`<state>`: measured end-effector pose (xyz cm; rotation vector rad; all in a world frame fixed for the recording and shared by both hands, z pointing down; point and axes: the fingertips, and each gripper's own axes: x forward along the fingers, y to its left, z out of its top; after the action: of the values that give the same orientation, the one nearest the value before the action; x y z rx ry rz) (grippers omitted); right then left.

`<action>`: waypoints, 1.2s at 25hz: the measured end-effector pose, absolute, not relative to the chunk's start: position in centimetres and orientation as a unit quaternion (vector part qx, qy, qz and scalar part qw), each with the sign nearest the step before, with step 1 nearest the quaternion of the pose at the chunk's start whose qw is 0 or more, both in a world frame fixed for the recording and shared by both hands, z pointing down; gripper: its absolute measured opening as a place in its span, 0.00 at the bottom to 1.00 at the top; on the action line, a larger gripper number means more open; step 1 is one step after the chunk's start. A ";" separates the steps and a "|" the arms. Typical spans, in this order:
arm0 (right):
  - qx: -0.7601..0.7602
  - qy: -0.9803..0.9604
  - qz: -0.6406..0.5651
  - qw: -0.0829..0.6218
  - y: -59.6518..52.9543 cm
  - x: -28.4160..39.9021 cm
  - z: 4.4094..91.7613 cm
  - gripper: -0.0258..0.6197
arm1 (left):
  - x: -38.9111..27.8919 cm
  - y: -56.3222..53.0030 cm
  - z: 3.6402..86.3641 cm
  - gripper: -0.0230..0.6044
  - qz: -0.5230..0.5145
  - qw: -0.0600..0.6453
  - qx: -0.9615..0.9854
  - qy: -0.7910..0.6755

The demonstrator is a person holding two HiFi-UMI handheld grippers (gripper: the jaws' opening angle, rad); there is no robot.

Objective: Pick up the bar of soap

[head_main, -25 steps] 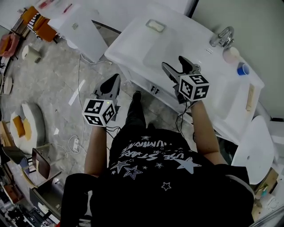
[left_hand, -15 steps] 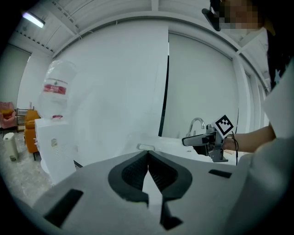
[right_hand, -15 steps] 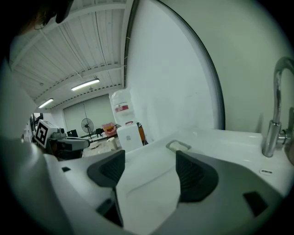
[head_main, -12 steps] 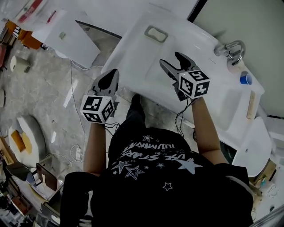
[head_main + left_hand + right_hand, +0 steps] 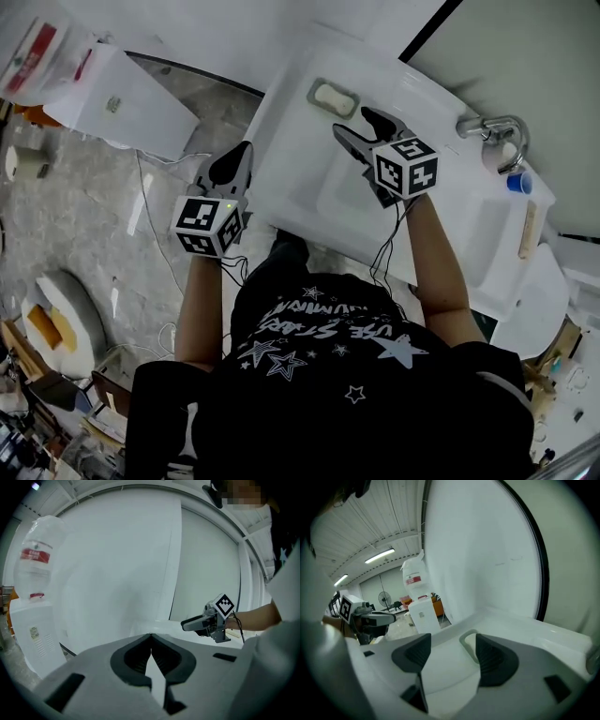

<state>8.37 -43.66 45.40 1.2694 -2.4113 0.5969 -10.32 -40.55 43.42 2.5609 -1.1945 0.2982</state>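
Observation:
The pale bar of soap (image 5: 331, 95) lies in a grey dish (image 5: 319, 86) on the far left corner of the white sink (image 5: 295, 159). My right gripper (image 5: 351, 123) hovers just short of the dish. Its jaws are closing with nothing between them. In the right gripper view the soap (image 5: 471, 648) sits a little beyond the gripper (image 5: 452, 644), half hidden by the right-hand jaw. My left gripper (image 5: 242, 155) hangs off the sink's left edge over the floor, shut and empty. Its tips meet in the left gripper view (image 5: 151, 638).
A chrome tap (image 5: 492, 127) and a blue cup (image 5: 517, 183) stand at the sink's right end. A water dispenser (image 5: 117, 94) with a big bottle (image 5: 37, 569) stands on the floor to the left. Cables and clutter cover the floor beyond it.
Both grippers have moved toward the sink's left corner. The right gripper now sits close to the soap dish, and its jaws look narrower.

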 end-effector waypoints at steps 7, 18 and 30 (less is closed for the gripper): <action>0.425 -0.842 0.209 0.257 -48.0 8.5 48.4 0.43 | -10.2 -44.6 45.0 0.05 0.107 0.171 0.896 -0.395; 0.379 -0.815 0.175 0.402 -51.1 9.3 53.3 0.38 | -9.6 -48.2 47.8 0.05 0.119 0.202 0.899 -0.369; 0.317 -0.796 0.134 0.498 -52.1 8.4 55.8 0.37 | -9.7 -49.9 49.5 0.05 0.122 0.220 0.897 -0.364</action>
<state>8.38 -52.08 55.79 0.7672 -1.9253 0.3253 -9.70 -49.86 49.54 2.4794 -1.0075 0.3362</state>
